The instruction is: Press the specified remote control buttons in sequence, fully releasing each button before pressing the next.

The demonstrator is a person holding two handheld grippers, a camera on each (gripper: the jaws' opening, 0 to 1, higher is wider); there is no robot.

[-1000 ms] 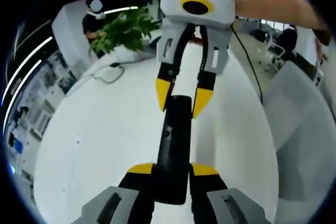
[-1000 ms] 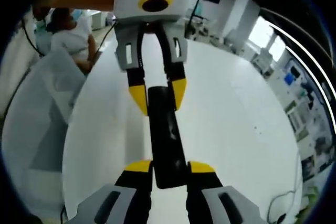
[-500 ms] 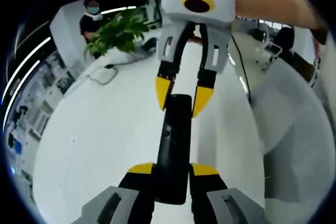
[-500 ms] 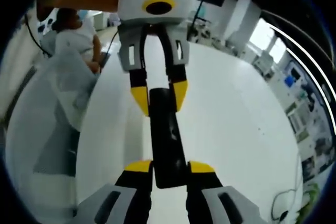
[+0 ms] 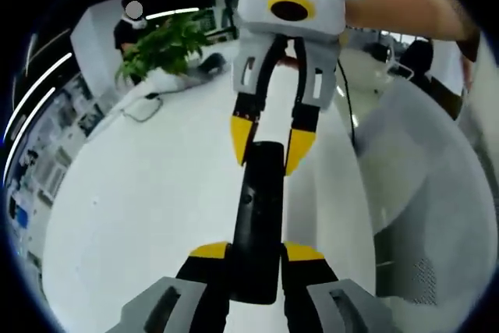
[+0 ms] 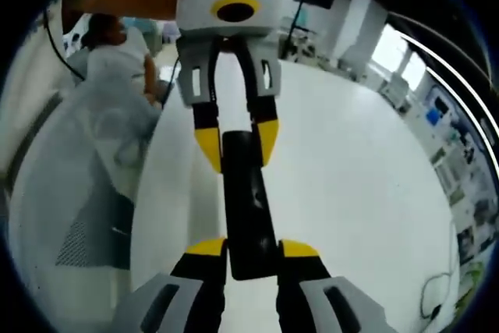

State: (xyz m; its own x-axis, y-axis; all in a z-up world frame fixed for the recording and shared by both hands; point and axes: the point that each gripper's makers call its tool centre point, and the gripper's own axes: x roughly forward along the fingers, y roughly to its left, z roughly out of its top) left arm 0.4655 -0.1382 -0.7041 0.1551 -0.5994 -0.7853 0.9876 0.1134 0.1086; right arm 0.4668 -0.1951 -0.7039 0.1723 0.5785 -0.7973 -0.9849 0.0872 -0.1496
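In the left gripper view, our left gripper (image 5: 256, 253) is closed on the near end of the black remote control (image 5: 257, 220), its yellow-tipped fingers (image 5: 209, 252) pressed against both sides. The remote is held above the white worktop (image 5: 148, 200). At the remote's far end, our right gripper (image 5: 269, 142) faces us and clamps that end between its own yellow tips. Beyond the remote, a cable (image 5: 140, 107) lies on the worktop and a green plant (image 5: 164, 44) stands farther back. In the right gripper view, the remote (image 6: 245, 204) runs between the right gripper (image 6: 251, 250) and the left gripper (image 6: 236, 139) in the same way.
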